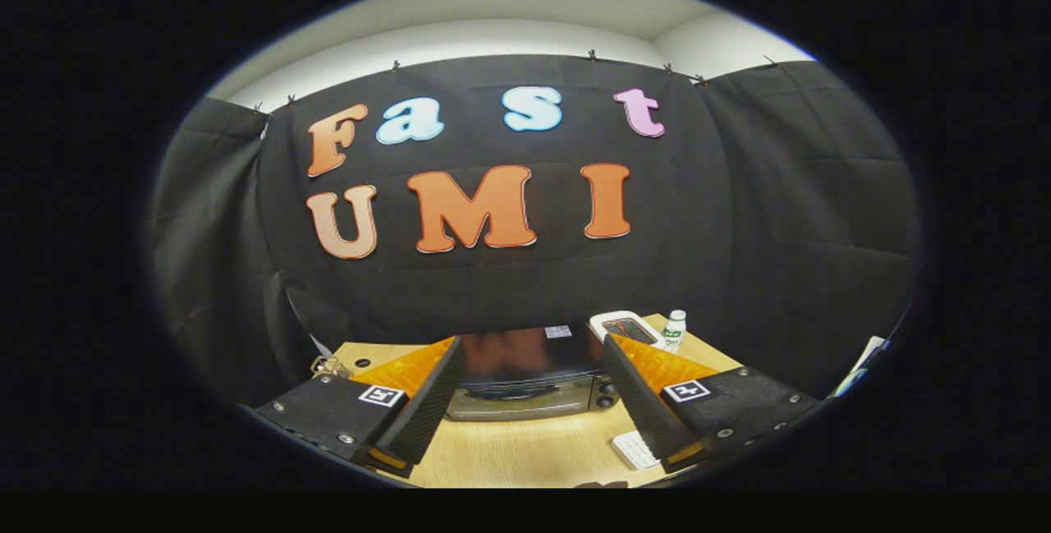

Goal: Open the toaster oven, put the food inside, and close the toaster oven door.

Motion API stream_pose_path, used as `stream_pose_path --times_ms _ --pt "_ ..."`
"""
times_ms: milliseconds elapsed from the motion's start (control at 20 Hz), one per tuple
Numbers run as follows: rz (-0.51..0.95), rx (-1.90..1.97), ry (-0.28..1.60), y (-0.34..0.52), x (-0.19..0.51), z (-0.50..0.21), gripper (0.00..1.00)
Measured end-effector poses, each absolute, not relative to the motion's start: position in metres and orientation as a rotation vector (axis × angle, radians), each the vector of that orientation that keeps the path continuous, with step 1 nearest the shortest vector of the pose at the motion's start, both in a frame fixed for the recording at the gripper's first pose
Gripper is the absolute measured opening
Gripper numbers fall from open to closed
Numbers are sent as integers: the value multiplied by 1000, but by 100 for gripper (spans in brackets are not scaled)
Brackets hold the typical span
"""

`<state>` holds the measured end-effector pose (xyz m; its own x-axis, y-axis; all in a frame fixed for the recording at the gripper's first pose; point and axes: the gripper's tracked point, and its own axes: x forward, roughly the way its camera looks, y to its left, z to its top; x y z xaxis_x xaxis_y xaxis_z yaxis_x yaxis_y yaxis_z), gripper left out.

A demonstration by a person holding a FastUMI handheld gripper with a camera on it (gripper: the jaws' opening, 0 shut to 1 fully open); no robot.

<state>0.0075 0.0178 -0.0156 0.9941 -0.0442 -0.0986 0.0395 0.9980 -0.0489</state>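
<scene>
Black cloth walled the booth behind a pale wooden tabletop (525,451), and I had the rig held high and back from the work. My jaws (530,434) stood wide apart with nothing between them but bare wood, gripping nothing. Framed in the gap beyond the fingers sat the toaster oven (525,377), dark on top, its door (519,402) up against the front and looking closed as far as I could tell from this angle, knobs at its right side. Behind it I could make out a white device (626,328) and a small white bottle (674,329); a flat white item (634,448) lay on the tabletop by the right finger, and a bunch of keys (328,366) near the left one. I could not pick out the food with any confidence. A shut door and open jaws fitted two readings equally: the oven waiting to be opened with food somewhere out of my sight, or the food already inside and the door swung closed again. I could not settle which from this one look.
</scene>
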Motion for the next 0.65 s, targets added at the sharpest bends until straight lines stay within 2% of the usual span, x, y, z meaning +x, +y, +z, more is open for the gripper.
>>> stream_pose_path --times_ms 650 --pt "-69 -45 98 7 2 -15 99"
